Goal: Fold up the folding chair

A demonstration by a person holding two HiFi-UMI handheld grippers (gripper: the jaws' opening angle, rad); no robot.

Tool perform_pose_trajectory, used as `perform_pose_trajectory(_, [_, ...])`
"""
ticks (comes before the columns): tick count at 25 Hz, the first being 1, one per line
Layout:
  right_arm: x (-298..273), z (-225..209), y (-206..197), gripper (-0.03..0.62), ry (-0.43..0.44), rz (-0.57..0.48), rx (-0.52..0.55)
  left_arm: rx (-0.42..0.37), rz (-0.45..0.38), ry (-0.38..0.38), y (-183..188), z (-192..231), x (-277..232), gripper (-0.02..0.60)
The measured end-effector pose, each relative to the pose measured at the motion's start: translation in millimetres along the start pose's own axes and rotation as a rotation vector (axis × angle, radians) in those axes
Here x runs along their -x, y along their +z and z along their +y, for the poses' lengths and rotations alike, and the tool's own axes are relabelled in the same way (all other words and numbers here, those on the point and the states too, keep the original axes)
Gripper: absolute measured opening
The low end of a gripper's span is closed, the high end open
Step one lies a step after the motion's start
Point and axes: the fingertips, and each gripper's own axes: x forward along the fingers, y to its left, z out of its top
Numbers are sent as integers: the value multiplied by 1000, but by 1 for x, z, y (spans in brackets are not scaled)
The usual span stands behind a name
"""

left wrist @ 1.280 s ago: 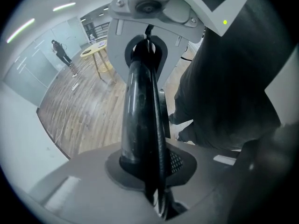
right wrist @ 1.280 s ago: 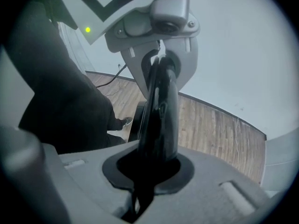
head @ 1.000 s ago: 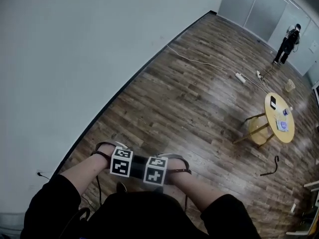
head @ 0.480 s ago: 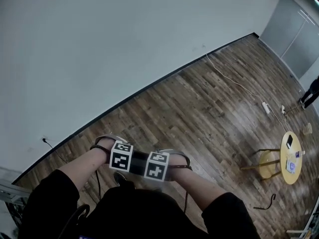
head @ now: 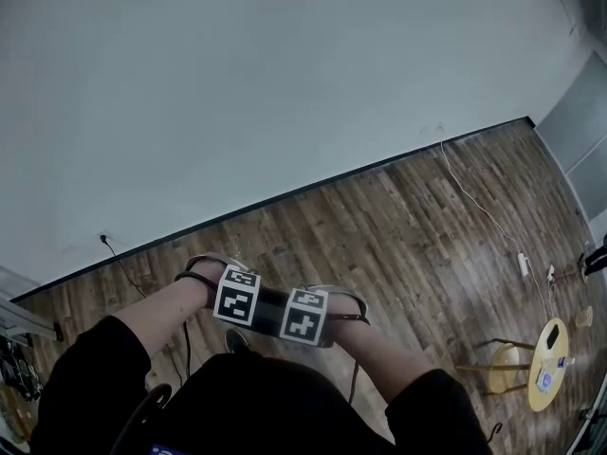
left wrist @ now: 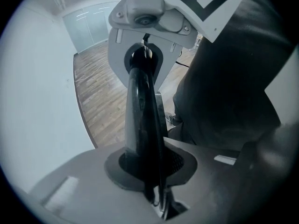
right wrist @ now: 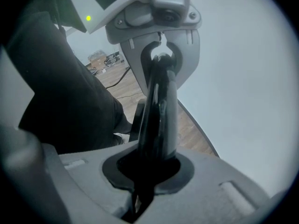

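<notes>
The head view looks steeply down from above at the dark brown plank wood floor (head: 398, 226) and pale grey wall (head: 285, 74). The gripper views ride close behind the left claw (left wrist: 141, 71) and right claw (right wrist: 161, 66), facing each other. All three share floor and wall.

Even indoor light, strong fisheye edge distortion

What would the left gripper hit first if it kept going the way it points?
Probably the wooden floor: the left gripper points steeply down, and nothing else shows in its path, though depth is unclear.
</notes>
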Motion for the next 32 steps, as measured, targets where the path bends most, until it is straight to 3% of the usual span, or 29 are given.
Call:
perform_pose_trajectory(16, [-41, -84, 177, 41, 51, 23, 292, 290, -13, 98, -184, 26, 51, 52])
perform_pose_trajectory(26, [-59, -136, 252, 40, 109, 11, 501, 503, -14, 142, -262, 50, 72, 54])
perform_pose_trajectory(32, [-65, -166, 276, 41, 154, -1, 640, 648, -21, 155, -285, 68, 79, 54])
